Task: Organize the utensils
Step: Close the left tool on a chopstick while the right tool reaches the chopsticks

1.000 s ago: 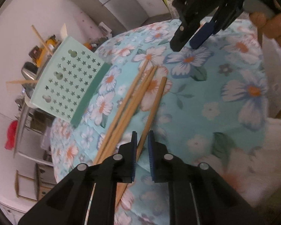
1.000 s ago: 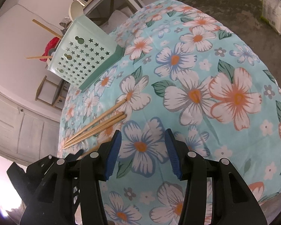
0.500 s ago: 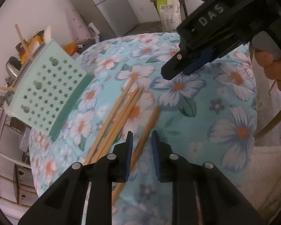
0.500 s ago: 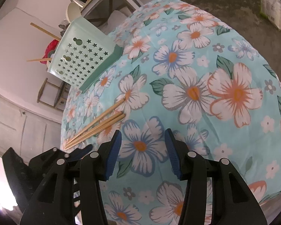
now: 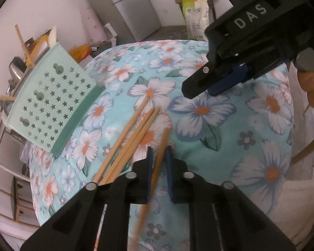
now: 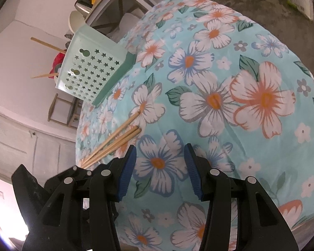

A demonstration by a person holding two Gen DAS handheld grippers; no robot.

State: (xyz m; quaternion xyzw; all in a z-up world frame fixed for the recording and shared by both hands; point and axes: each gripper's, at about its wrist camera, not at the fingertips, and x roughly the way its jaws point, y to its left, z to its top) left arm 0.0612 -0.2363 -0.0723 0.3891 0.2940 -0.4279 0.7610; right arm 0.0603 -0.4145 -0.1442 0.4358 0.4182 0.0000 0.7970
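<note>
Left wrist view: the mint utensil holder (image 5: pixel 50 102) stands far ahead to the left gripper's (image 5: pixel 158 163) left; three loose chopsticks (image 5: pixel 134 133) lie just left of its fingers; a fourth chopstick (image 5: pixel 160 159) sits between the narrowed jaws, grip uncertain; ahead-right hovers the right gripper (image 5: pixel 201 87), which in its own view (image 6: pixel 160 167) gapes wide over the floral tablecloth (image 6: pixel 240 96), grasping nothing.

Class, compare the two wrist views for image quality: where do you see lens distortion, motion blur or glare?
Left wrist view: fisheye bends the floral tablecloth into a dome; the chopstick between the left gripper fingers smears with motion blur toward the bottom. Right wrist view: same bulging distortion, three chopsticks sharp, a bright overexposed glare patch at the bottom-left edge.
</note>
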